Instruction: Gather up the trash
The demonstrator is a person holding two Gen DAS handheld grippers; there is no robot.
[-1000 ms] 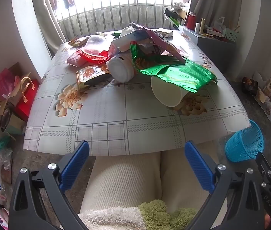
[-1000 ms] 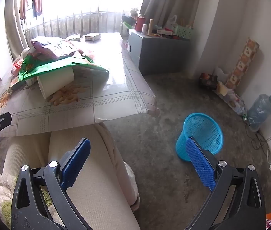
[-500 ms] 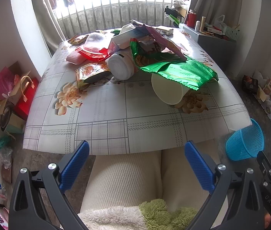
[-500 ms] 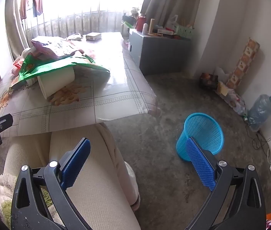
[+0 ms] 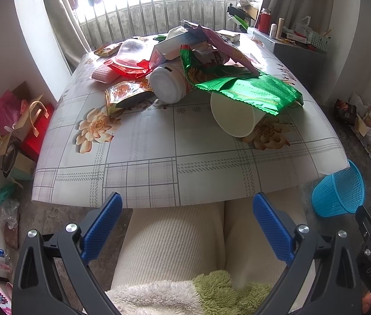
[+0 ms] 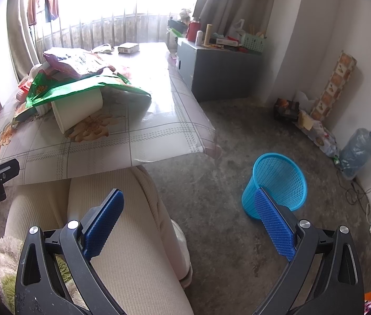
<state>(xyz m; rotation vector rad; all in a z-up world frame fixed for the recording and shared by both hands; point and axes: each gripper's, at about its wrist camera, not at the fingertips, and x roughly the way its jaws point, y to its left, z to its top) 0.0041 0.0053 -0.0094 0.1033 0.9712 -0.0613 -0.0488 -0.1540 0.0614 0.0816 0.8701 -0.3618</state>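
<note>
1. The trash pile (image 5: 185, 63) lay heaped on the far half of the table, well apart from the near edge.
2. A green foil bag (image 5: 251, 92) lay flat, draped over a cream paper cup (image 5: 234, 119). The cup lay on its side, mouth toward the near edge.
3. A white plastic jar (image 5: 168, 85) lay on its side, base facing the near edge, just beside the green bag.
4. An orange snack wrapper (image 5: 125, 94) lay crumpled to the left of the jar.
5. A clear domed lid (image 5: 130, 52) rested on a red wrapper (image 5: 130, 69).
6. A blue mesh wastebasket (image 6: 276, 183) stood on the floor, tilted, beside the table corner.
</note>
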